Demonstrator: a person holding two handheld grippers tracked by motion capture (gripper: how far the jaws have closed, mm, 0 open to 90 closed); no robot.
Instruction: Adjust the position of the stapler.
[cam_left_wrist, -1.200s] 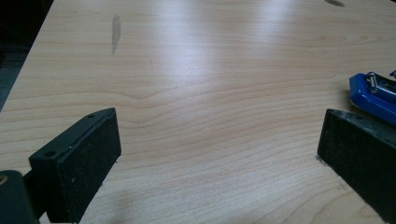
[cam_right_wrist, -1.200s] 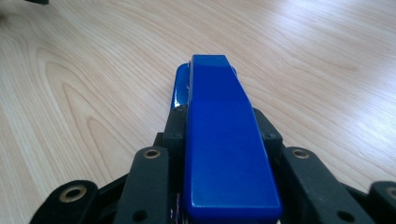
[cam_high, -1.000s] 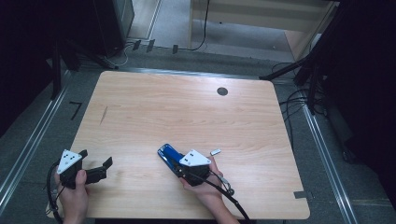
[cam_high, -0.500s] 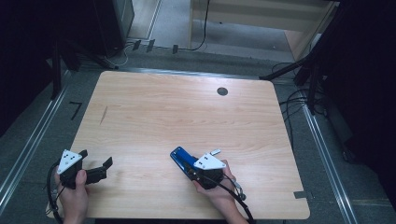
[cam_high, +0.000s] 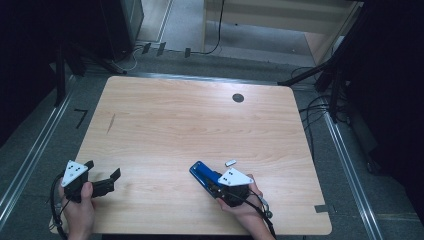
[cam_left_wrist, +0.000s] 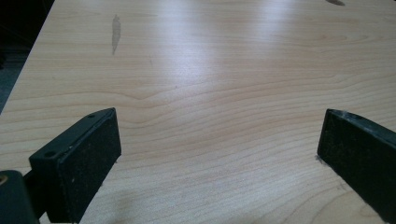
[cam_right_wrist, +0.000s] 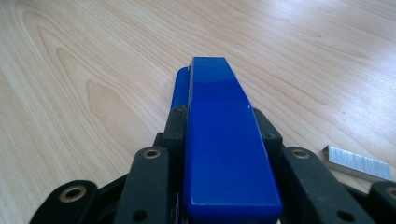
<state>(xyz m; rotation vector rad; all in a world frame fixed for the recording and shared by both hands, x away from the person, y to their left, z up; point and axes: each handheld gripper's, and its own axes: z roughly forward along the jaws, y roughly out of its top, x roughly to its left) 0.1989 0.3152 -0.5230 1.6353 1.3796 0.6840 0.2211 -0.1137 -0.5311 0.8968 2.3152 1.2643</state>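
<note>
1. Right tongs (cam_high: 216, 186) are clamped on the blue stapler (cam_high: 204, 176), held near the bench's (cam_high: 200, 125) front edge.
2. A strip of staples (cam_high: 230, 162) lies just beside the stapler.
3. Left tongs (cam_high: 111, 181) stand apart, well left of the stapler.

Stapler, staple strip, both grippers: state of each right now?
Blue stapler: closed, gripped between the right gripper's jaws, nose pointing away from the hand.
Staple strip: loose, flat on the table, beside the stapler, not loaded.
Right gripper: shut on the stapler's sides.
Left gripper: jaws wide open, nothing between them, low over bare wood.
</note>
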